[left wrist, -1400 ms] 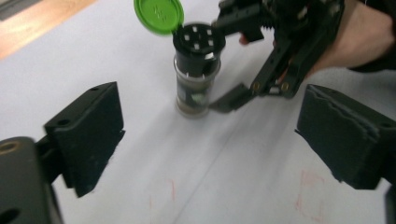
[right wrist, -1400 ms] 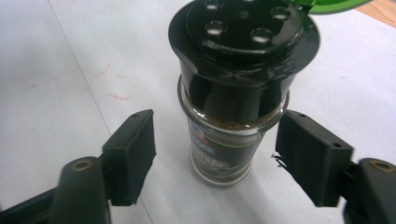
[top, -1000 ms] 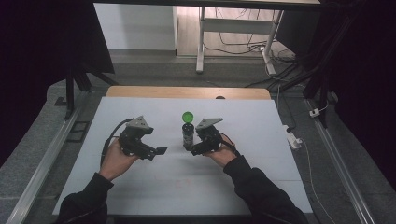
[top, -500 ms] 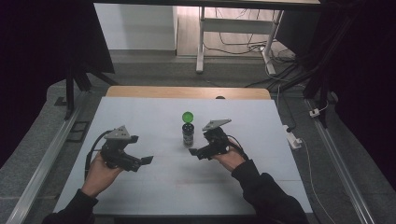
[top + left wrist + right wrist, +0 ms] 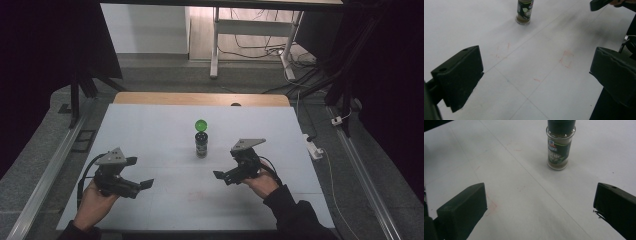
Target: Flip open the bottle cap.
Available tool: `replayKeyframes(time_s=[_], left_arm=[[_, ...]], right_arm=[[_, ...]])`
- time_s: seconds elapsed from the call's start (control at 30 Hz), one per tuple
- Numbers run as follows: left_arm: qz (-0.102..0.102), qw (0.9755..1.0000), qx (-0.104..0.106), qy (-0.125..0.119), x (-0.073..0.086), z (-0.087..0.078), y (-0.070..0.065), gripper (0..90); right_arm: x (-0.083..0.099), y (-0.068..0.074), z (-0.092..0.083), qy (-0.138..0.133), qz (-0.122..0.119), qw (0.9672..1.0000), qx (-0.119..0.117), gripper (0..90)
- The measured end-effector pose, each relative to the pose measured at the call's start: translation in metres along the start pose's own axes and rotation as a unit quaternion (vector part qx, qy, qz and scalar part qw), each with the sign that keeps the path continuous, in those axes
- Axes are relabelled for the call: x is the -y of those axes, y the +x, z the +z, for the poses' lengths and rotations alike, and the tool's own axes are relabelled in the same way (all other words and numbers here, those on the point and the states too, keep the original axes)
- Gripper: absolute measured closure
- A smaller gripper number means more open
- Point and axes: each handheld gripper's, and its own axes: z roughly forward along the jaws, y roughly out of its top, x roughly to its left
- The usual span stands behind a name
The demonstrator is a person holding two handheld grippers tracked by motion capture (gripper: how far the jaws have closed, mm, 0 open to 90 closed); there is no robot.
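Broadly, the white worktop [image 5: 150, 135] carries a single thing, a spice jar [image 5: 201, 144] with a green cap [image 5: 201, 124], standing upright near the middle and somewhat toward the far edge. Its long axis is vertical, so any grasp would have to come in level from the side, across the glass body.

The right gripper [image 5: 223, 176] sits toward the near right corner, and the jar lies ahead of it and a little to its left, apart from it with bare worktop between. In the right gripper view the jar [image 5: 558, 147] stands beyond the jaws, nearer the right one. Those jaws have just been opening and now stand wide apart with nothing between them.

The left gripper [image 5: 145, 184] rests toward the near left corner, well apart from the jar [image 5: 524, 12], which stands far off at the top of its own view. Its jaws are also spread, empty.

By this layout the right hand [image 5: 260, 184] is clearly the nearer, and judged from that, a renewed reach for the jar would fall to it.
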Motion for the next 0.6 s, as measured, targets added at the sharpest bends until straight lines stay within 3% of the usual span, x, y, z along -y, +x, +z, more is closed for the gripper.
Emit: replayKeyframes(time_s=[0.27, 0.6], left_arm=[[-0.018, 0.9998, -0.009, -0.005, 0.017, -0.014, -0.004, 0.0], [-0.039, 0.9987, -0.025, -0.021, 0.037, -0.034, -0.007, 0.0]], right_arm=[[0.012, 0.006, -0.030, -0.014, 0.010, 0.9997, 0.019, 0.0], [0.044, 0.003, -0.071, -0.016, 0.043, 0.9979, 0.047, 0.0]])
